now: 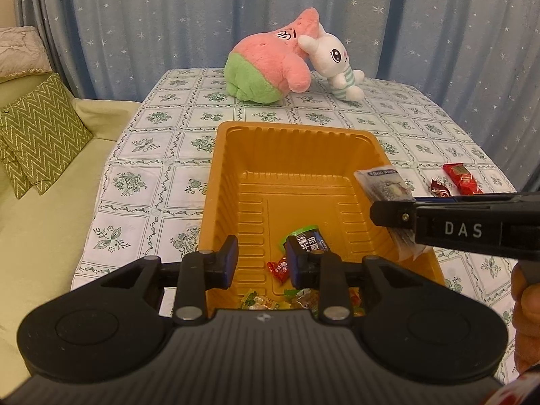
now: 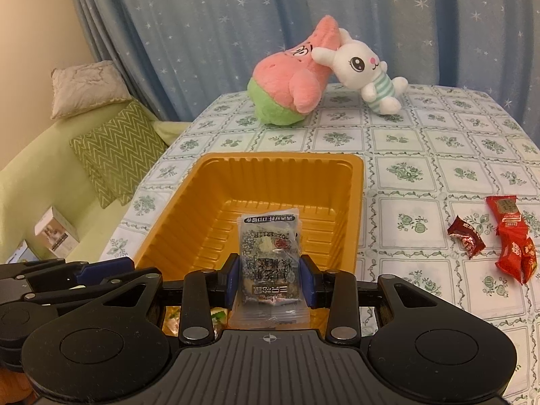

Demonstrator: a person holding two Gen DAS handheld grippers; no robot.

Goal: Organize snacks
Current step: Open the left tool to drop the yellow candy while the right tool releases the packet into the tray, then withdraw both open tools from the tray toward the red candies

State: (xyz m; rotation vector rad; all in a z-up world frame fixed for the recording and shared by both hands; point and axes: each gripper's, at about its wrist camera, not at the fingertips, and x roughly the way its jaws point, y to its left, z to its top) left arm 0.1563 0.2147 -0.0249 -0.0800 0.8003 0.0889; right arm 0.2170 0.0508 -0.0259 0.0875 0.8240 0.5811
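My right gripper (image 2: 270, 278) jaws clamp the clear packet (image 2: 269, 256) by its side edges, over the tray (image 2: 354, 202). It looks light, crinkly and slippery. My left gripper (image 1: 261, 261) jaws stand narrow, empty. Loose candies (image 2: 465, 239) lie at 3 o'clock.

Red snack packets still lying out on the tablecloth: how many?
2: a small dark red candy and, just right of it, a larger bright red packet. Both lie right of the orange tray. Others may be out of view.

We see an orange tray (image 2: 354, 182), a white surface (image 2: 422, 155) with green floral checks, red wrappers (image 2: 509, 233), and a blue star-speckled curtain (image 2: 236, 17).
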